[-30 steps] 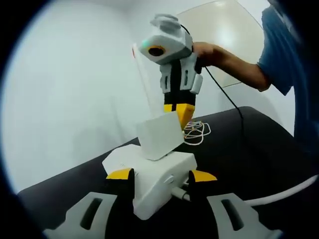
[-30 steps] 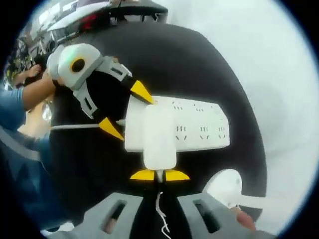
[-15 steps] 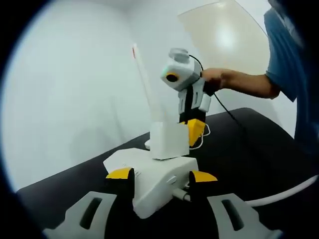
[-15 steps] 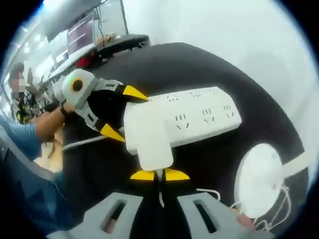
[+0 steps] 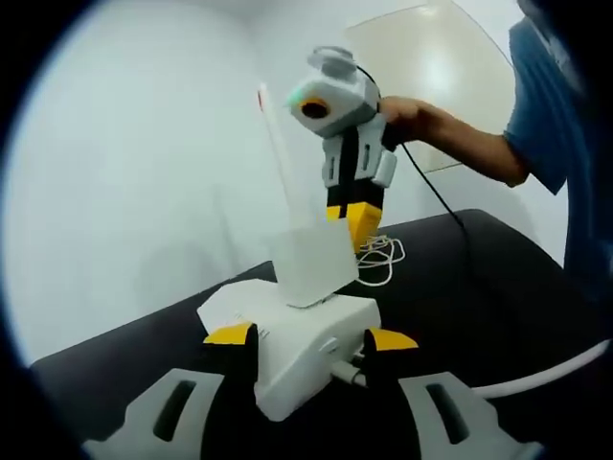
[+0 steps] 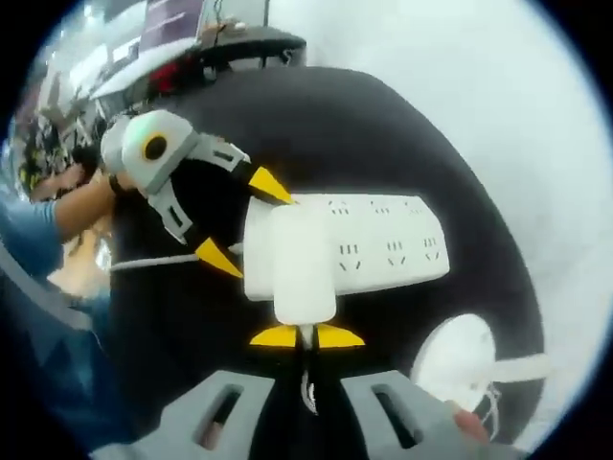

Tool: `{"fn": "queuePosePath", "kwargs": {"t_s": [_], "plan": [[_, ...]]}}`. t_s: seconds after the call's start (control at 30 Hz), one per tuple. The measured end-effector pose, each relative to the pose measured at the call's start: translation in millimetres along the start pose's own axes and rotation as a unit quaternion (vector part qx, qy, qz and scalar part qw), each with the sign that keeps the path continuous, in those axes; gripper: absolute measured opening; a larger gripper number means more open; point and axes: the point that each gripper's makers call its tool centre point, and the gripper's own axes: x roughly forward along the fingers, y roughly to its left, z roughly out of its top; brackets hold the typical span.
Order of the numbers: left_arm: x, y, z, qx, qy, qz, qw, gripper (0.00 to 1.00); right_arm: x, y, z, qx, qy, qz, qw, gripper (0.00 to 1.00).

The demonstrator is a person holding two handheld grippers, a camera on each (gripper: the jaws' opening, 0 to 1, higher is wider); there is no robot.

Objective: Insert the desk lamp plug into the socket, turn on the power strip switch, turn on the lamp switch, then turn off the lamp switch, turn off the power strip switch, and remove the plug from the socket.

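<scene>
A white power strip (image 5: 306, 362) lies on the black table (image 5: 479, 287). My left gripper (image 5: 308, 337) is shut on its near end, one yellow tip on each side. The white block-shaped lamp plug (image 5: 308, 264) sits tilted on the strip's top near that end, and my right gripper (image 5: 351, 218) comes down from above, shut on it. In the right gripper view, the right gripper (image 6: 307, 336) pinches the plug (image 6: 304, 264) over the power strip (image 6: 383, 244), and the left gripper (image 6: 244, 222) clamps the strip's left end. I cannot tell whether the prongs are seated.
The lamp's round white base (image 6: 458, 359) stands right of the strip, and its thin stem (image 5: 278, 153) rises behind the plug. A coil of white cord (image 5: 385, 254) lies beyond. The strip's cable (image 5: 546, 369) trails off right. A person's hand (image 5: 412, 110) holds the right gripper.
The right gripper swung back and upright with the plug half a second ago, then returned closer and tilted as before. The left gripper and the strip have stayed put.
</scene>
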Motion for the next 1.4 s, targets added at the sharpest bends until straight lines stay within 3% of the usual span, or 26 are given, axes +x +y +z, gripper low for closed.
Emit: {"fn": "queuePosePath", "kwargs": {"t_s": [0.07,0.17,0.2,0.27,0.33,0.43,0.5,0.6,0.73,0.8,0.83,0.9,1.0,1.1,1.23,1.4], "plan": [[0,1.1,-0.8,0.001,0.000,0.000,1.0000,0.42,2,-1,-1.6,0.022,-0.028,0.010,0.9993,0.05],[0,-0.1,-0.1,0.002,-0.001,-0.001,1.0000,0.41,8,-5,-11.6,0.040,-0.037,0.018,0.9983,0.05],[0,-0.3,0.0,0.002,-0.001,-0.001,1.0000,0.41,7,9,-15.9,0.060,-0.062,0.027,0.9959,0.05],[0,0.4,-0.1,0.002,-0.001,0.000,1.0000,0.41,15,12,-27.5,0.058,-0.055,0.028,0.9964,0.05],[-1,0.8,0.4,0.003,-0.002,0.000,1.0000,0.41,14,15,-22.5,0.083,-0.086,0.039,0.9921,0.05],[-1,0.7,0.4,0.004,-0.002,0.000,1.0000,0.41,12,16,-22.5,0.071,-0.087,0.034,0.9931,0.05],[-1,0.6,0.4,0.002,-0.001,0.000,1.0000,0.41,9,8,-20.0,0.069,-0.080,0.006,0.9944,0.05],[-2,-0.2,0.9,0.003,-0.002,0.000,1.0000,0.41,-1,14,-12.5,0.080,-0.088,0.030,0.9924,0.05],[-2,1.3,0.4,0.003,-0.003,0.000,1.0000,0.42,-6,11,-5.8,0.016,-0.047,0.004,0.9988,0.05],[-2,0.2,1.2,0.002,-0.004,0.000,1.0000,0.42,-11,12,-0.6,0.007,-0.038,0.005,0.9992,0.05],[-2,0.8,0.9,0.002,-0.004,0.000,1.0000,0.42,-14,10,0.2,0.010,-0.038,0.008,0.9992,0.05],[-2,1.4,0.9,0.003,-0.005,0.001,1.0000,0.42,-22,10,10.7,0.043,-0.073,0.027,0.9960,0.05],[-2,0.6,1.7,0.010,-0.004,0.001,0.9999,0.41,-32,4,9.5,0.053,-0.077,0.040,0.9948,0.05],[-5,0.5,3.1,0.009,-0.001,0.001,1.0000,0.41,-36,0,6.4,0.100,-0.095,0.071,0.9879,0.05],[-10,-3.3,6.8,0.020,-0.006,-0.011,0.9997,0.41,-36,7,-4.9,0.180,-0.121,0.136,0.9668,0.06],[-11,-8.2,10.2,0.015,-0.007,-0.021,0.9996,0.42,-32,7,-24.1,0.228,-0.126,0.169,0.9507,0.05]]}}
